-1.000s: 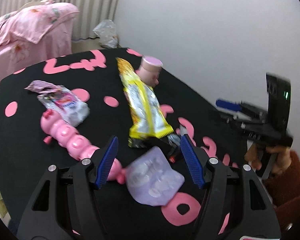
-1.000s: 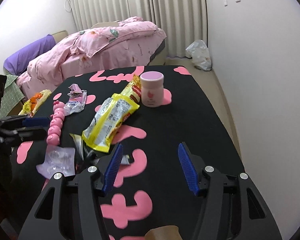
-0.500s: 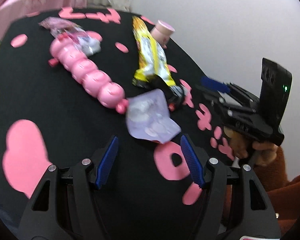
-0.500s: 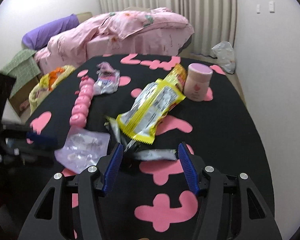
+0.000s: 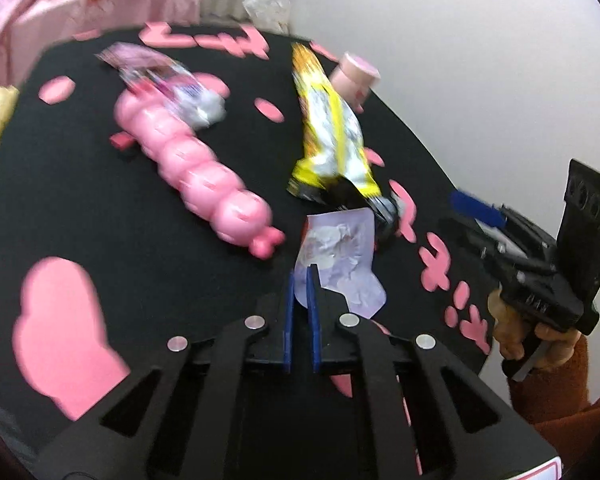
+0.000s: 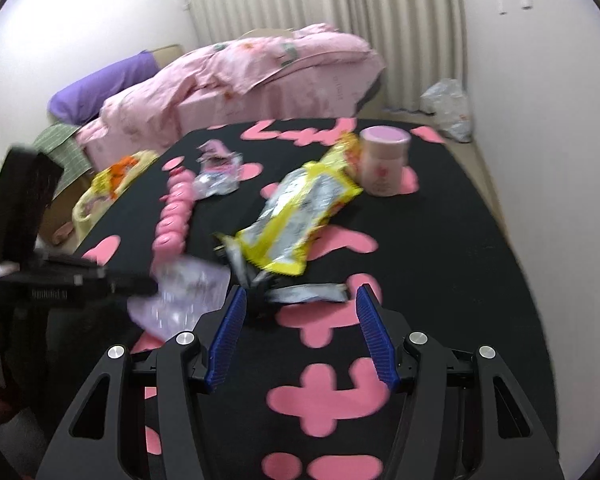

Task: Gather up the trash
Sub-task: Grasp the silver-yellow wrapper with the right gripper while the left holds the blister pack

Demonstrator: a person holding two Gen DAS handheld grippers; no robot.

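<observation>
My left gripper [image 5: 299,276] is shut on the near edge of a pale lilac plastic wrapper [image 5: 338,256] that lies on the black table with pink shapes [image 5: 80,200]. The wrapper also shows in the right wrist view [image 6: 184,296], with the left gripper [image 6: 140,282] at its left edge. My right gripper [image 6: 300,304] is open and empty, just short of a small silver and black wrapper [image 6: 300,292]. A long yellow and silver snack wrapper [image 6: 300,216] lies beyond it. A crumpled purple and silver wrapper [image 6: 216,172] lies farther back.
A pink caterpillar toy [image 5: 196,176] lies left of the lilac wrapper. A pink jar [image 6: 384,164] stands at the back right. A yellow bag [image 6: 108,184] hangs off the table's left side. A bed with pink bedding [image 6: 240,80] stands behind. A white wall [image 5: 480,60] runs close along the table's right edge.
My left gripper has closed from wide open onto the lilac wrapper's near edge. My right gripper has moved closer to the small silver wrapper and stays open.
</observation>
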